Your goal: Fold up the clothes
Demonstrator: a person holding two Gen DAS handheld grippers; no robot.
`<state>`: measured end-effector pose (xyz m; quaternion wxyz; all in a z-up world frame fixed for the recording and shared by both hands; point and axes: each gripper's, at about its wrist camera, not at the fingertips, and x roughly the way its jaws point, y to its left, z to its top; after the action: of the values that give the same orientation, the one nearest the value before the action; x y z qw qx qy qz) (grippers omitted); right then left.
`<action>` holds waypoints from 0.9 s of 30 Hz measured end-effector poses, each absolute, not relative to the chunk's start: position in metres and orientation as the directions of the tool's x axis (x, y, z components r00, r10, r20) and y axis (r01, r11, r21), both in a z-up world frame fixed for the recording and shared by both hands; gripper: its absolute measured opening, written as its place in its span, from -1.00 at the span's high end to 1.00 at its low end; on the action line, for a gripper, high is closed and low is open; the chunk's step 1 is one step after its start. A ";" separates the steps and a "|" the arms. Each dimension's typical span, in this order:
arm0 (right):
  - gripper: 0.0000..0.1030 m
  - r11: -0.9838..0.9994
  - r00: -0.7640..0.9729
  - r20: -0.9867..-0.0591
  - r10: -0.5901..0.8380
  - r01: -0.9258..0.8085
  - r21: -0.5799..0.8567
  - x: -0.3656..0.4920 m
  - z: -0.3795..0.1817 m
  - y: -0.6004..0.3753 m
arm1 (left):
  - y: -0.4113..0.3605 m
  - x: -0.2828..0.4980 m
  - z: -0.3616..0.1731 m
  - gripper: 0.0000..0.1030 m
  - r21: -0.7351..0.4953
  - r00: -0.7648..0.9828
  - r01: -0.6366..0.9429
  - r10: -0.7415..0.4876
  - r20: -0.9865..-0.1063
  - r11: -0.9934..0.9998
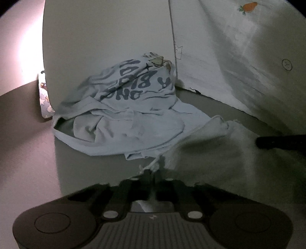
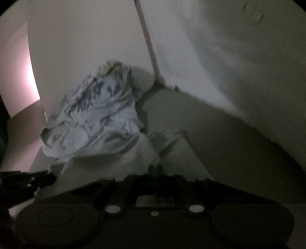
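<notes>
Task status: early stage; no completed fold is visible. The light blue printed shirt point(image 1: 122, 107) lies crumpled in a heap on the desk point(image 1: 200, 103), bunched against the pale wall panel point(image 1: 107, 38) at the far corner, where a second wall point(image 1: 239, 57) bearing a small carrot sticker point(image 1: 248, 7) meets it. The printed lettering faces outward and appears upside down in the left wrist view; the hem and sleeves cannot be told apart in the heap. A second, paler cloth point(image 1: 220, 153) extends from the front of the heap toward both cameras. The left gripper point(image 1: 154, 170) has its jaws together, and a thin strip of fabric edge with loose threads appears pinched between them; whether this edge belongs to the pale cloth or to the shirt cannot be determined. The right gripper point(image 2: 155, 168) also has its jaws together, at the near edge of the pale cloth point(image 2: 133, 153); the right wrist view is blurred, so a grip on the fabric looks likely but is not confirmed. The dark tip of the right gripper enters the left wrist view from the right edge, and the left gripper point(image 2: 38, 179) shows at the lower left of the right wrist view, so the two stand apart along the same cloth edge. Remaining work, as judged: draw the cloth out flat, make every fold, then treat the shirt point(image 2: 95, 115) likewise.
</notes>
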<state>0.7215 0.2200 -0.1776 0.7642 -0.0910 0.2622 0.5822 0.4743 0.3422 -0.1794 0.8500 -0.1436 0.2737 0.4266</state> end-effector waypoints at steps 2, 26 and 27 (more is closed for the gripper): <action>0.99 0.337 0.250 -0.472 0.845 -0.935 0.109 0.711 -0.169 0.209 | 0.343 0.474 -0.174 0.97 -0.016 0.496 -0.802 0.651 -0.575 0.597; -0.06 0.599 0.521 -0.393 0.758 -0.794 0.103 0.728 -0.144 0.125 | 0.348 0.487 -0.165 0.09 0.056 0.491 -0.785 0.675 -0.551 0.617; -0.06 0.614 0.531 -0.396 0.749 -0.781 0.115 0.724 -0.144 0.110 | 0.346 0.482 -0.163 0.04 0.039 0.502 -0.782 0.667 -0.550 0.622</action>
<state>0.7239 0.1100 -0.1445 0.8740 -0.0380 0.2073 0.4378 0.4824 0.3462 -0.1633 0.8599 -0.1081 0.2670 0.4213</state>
